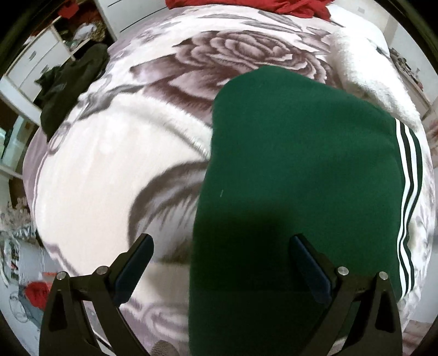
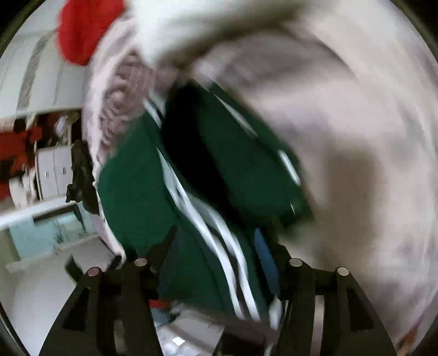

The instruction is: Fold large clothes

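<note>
A dark green garment (image 1: 295, 169) with white side stripes (image 1: 408, 175) lies folded on a floral blanket (image 1: 115, 164) on the bed. My left gripper (image 1: 221, 246) is open and empty, hovering over the garment's near left edge. In the blurred right wrist view the green garment (image 2: 131, 180) and its white stripes (image 2: 219, 246) fill the middle. My right gripper (image 2: 216, 235) is open with the striped edge lying between its fingers (image 2: 262, 254).
A red garment (image 1: 295, 8) lies at the bed's far end, also in the right wrist view (image 2: 84, 30). A fluffy white item (image 1: 364, 65) is at the far right. A dark garment (image 1: 68, 85) hangs off the bed's left side by white cabinets (image 1: 35, 63).
</note>
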The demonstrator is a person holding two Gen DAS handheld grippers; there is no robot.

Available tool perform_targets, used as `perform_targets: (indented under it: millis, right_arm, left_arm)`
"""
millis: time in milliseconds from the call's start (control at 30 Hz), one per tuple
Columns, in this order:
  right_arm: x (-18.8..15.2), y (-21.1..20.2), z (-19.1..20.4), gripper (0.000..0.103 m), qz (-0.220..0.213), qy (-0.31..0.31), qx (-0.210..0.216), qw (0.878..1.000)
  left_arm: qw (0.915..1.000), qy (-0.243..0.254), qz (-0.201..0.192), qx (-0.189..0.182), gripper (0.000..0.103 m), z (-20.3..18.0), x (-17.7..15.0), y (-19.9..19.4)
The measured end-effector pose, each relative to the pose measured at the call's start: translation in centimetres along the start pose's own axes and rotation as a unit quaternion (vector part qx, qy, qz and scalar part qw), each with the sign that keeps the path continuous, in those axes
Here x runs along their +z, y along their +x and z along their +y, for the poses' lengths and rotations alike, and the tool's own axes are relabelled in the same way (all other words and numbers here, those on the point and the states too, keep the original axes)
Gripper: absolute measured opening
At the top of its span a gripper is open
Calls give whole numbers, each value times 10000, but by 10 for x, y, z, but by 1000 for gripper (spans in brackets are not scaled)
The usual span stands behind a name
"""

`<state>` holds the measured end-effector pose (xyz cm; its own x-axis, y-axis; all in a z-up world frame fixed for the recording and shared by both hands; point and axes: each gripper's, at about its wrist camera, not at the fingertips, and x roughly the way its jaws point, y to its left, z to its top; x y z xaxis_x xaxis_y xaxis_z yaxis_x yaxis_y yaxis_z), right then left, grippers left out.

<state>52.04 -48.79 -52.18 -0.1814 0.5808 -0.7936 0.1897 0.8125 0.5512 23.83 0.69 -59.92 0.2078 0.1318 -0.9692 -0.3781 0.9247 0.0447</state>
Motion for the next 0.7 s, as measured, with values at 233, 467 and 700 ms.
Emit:
perform_targets:
  millis: [233, 467, 700]
  right_arm:
    - [-122, 69, -129, 60, 447, 2444, 1199, 9612]
    - [-73, 60, -82, 20, -1049, 880, 624, 9886]
    - [-38, 88, -114, 21, -1024, 986, 1045, 9843]
  left_arm:
    - [9992, -102, 374, -50, 103, -1, -36, -4]
    - [9994, 179, 279, 58, 103, -10, -48, -9]
    - [9993, 263, 257, 51, 103, -20, -50, -9]
